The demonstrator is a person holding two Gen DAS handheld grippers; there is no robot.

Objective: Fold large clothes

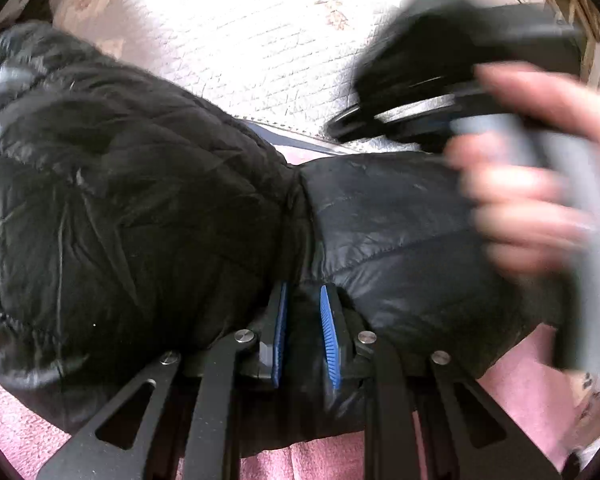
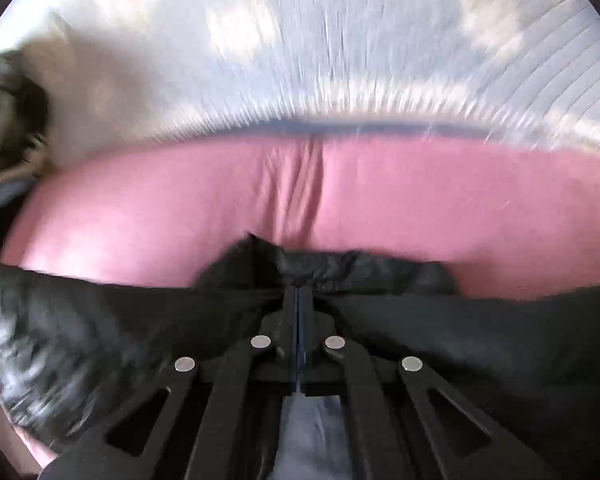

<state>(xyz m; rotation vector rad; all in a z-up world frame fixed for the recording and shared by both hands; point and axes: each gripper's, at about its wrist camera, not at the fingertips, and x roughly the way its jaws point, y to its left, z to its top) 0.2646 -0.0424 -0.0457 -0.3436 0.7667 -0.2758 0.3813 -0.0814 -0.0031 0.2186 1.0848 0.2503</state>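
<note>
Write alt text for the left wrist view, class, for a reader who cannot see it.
The left gripper pinches a fold of a black puffer jacket between its blue pads, the jacket lying on a pink cover. At right, blurred, a hand holds the right gripper above the jacket; a pale quilted blanket lies beyond.

Left gripper [image 1: 303,312]: fingers [image 1: 329,322] slightly apart, pinching a fold of dark fabric. Right gripper [image 2: 298,300]: fingers fully closed together. Right hand [image 1: 528,168] grips its handle, blurred.
</note>
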